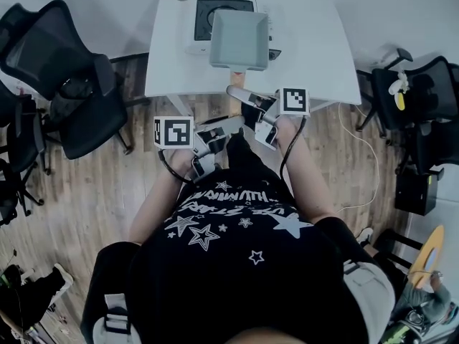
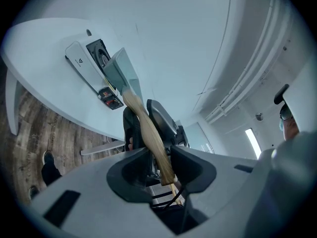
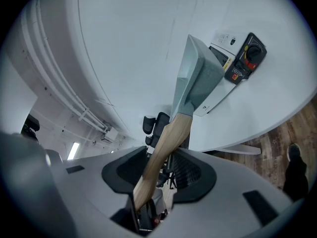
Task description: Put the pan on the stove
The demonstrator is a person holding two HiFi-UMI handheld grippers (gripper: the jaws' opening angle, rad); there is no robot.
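Note:
A square grey-green pan (image 1: pixel 239 40) with a wooden handle (image 1: pixel 237 76) hangs over the front right of the white stove (image 1: pixel 203 11) on the white table (image 1: pixel 319 56); I cannot tell whether it touches the stove. My right gripper (image 1: pixel 247 97) is shut on the handle near the pan. Behind it, my left gripper (image 1: pixel 222 126) is shut on the handle's end. In the left gripper view the handle (image 2: pixel 148 133) runs from the jaws up to the pan (image 2: pixel 121 76) beside the stove (image 2: pixel 84 63). The right gripper view shows the handle (image 3: pixel 166 143), the pan (image 3: pixel 198 78) and the stove's knob panel (image 3: pixel 245 61).
Black office chairs stand at the left (image 1: pixel 68 77) and at the right (image 1: pixel 423 99) of the table. A pale cable (image 1: pixel 369 163) trails over the wooden floor at the right. The person stands close to the table's front edge.

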